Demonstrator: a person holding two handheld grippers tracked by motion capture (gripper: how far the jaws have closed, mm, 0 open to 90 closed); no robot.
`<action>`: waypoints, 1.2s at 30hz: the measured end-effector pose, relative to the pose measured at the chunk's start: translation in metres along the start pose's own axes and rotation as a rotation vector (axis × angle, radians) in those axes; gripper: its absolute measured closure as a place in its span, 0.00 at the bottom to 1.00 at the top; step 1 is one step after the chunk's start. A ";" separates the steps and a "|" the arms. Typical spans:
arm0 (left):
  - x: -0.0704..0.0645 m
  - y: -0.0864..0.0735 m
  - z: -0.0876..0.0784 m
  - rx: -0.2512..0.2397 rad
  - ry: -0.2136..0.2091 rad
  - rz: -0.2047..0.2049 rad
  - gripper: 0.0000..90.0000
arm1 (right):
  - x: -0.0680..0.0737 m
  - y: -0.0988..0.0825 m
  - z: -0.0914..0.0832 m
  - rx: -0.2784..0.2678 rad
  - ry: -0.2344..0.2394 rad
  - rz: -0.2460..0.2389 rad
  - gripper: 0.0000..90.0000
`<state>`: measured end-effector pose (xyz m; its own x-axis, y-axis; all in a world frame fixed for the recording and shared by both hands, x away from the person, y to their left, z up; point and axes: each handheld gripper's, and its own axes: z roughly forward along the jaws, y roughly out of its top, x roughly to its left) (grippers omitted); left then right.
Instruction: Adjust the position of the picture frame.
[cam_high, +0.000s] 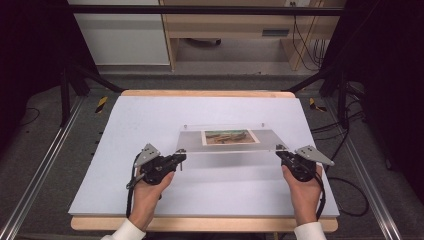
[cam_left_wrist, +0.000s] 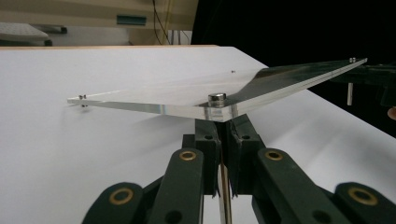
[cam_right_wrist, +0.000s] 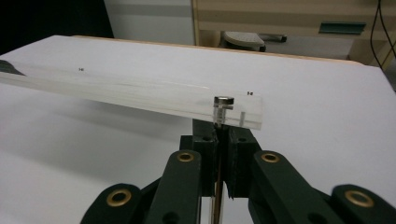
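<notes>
A: What's in hand?

B: Clear acrylic panel (cam_high: 227, 137), mid frame in the high view, with a small picture (cam_high: 230, 136) in it. Both near corners are gripped. Left gripper (cam_high: 181, 157) at lower left of the panel, right gripper (cam_high: 280, 152) at lower right.

A: Jaw state?

B: Both clamped. In the left gripper view the jaws are pressed together on a thin pin under the corner stud (cam_left_wrist: 217, 97). Same in the right gripper view, jaws together on the pin below the stud (cam_right_wrist: 223, 101). So they hold the standoff pins, not the sheet itself.

A: Panel on the table?

B: Near edge looks raised off the white table (cam_high: 125, 190); there's a shadow under it in both gripper views. Far edge, upper part of the panel, seems lower. Can't tell if the far studs (cam_high: 263, 123) touch the top.

A: Step?

B: I'd call it a two-handed lift or carry of the panel.

A: Tips for doing it well?

B: Keep both hands level and moving together, or the sheet twists and a pin may slip. Grip is on thin pins, so no jerks. Don't pull the hands apart or push them in. Watch that the far edge doesn't drag on the table.
</notes>
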<state>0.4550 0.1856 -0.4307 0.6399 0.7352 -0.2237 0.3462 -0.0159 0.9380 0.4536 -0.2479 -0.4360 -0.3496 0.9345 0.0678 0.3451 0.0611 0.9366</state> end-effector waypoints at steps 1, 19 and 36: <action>0.003 0.001 -0.004 -0.003 0.005 0.003 0.93 | 0.005 0.001 0.002 -0.001 0.005 0.002 0.94; 0.044 0.007 -0.052 -0.049 0.077 0.032 0.92 | 0.070 0.011 0.025 -0.027 0.022 -0.045 0.92; 0.055 -0.009 -0.051 -0.008 0.068 -0.007 0.93 | 0.085 0.004 0.017 0.004 -0.002 -0.067 0.93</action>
<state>0.4518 0.2606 -0.4383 0.5895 0.7794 -0.2121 0.3450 -0.0054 0.9386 0.4401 -0.1620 -0.4328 -0.3706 0.9288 0.0042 0.3245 0.1252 0.9376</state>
